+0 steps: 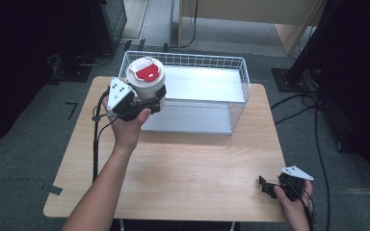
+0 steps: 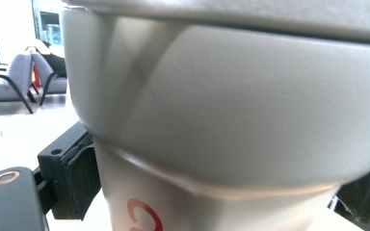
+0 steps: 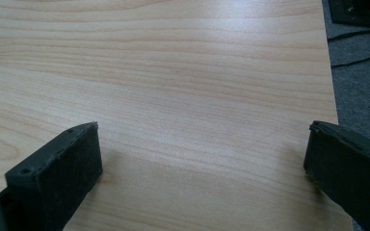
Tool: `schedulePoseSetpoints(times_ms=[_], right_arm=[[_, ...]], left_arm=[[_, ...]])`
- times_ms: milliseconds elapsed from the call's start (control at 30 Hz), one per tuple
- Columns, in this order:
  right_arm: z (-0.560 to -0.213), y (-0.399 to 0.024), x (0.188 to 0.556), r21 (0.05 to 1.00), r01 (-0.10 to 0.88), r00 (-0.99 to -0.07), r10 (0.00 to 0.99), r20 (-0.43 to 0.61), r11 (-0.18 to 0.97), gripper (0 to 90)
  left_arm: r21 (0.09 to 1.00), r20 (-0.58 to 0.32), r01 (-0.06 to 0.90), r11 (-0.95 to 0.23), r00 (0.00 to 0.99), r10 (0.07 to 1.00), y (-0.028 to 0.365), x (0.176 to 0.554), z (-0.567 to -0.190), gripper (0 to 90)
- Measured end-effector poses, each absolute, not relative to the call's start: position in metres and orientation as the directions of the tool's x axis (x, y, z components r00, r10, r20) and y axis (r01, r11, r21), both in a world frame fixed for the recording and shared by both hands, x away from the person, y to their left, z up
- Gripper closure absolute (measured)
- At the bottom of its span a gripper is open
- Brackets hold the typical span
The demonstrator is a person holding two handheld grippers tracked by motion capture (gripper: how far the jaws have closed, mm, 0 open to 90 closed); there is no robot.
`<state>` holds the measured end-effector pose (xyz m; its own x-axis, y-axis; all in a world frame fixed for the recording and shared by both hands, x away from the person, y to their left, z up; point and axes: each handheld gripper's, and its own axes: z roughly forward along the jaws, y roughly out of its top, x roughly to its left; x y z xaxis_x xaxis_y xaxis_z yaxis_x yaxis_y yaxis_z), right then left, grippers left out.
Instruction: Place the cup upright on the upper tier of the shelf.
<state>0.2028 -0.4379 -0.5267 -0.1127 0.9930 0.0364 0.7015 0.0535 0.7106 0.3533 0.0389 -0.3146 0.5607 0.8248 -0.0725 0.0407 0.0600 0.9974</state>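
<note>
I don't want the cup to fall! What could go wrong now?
The left claw squeezes the white cup below its wide lidded top, so the heavy-looking top might tip or slip out. The cup also hangs right by the wire basket near its left rim, so it could bump the wires going in.

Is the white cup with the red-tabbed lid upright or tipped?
Upright. The cup is held off the table by the left tool, its lid facing up and its body running straight down, at the wire basket's left end.
</note>
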Motion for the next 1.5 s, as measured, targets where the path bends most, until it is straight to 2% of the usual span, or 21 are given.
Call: schedulePoseSetpoints(times_ms=[667, 833, 1100, 1500], right_arm=[[-0.526, -0.44, 0.202, 0.718, 0.695, -0.124, 0.99, 0.06, 0.044, 0.0], [-0.526, -0.441, 0.201, 0.718, 0.695, -0.125, 0.99, 0.062, 0.043, 0.0], [-0.526, -0.44, 0.2, 0.717, 0.697, -0.115, 0.991, 0.076, 0.026, 0.0], [-0.526, -0.44, 0.199, 0.719, 0.694, -0.119, 0.991, 0.068, 0.034, 0.0]], left_arm=[[0.995, -0.097, 0.069, 0.074, 0.474, 0.875, 0.023, 0.421, -0.321, 8.1], [0.997, -0.064, 0.067, 0.038, 0.456, 0.888, 0.016, 0.433, -0.322, 8.2], [0.997, -0.059, 0.072, 0.03, 0.436, 0.898, 0.012, 0.445, -0.319, 8.2], [0.997, -0.055, 0.076, 0.023, 0.447, 0.893, 0.016, 0.443, -0.32, 7.9]])
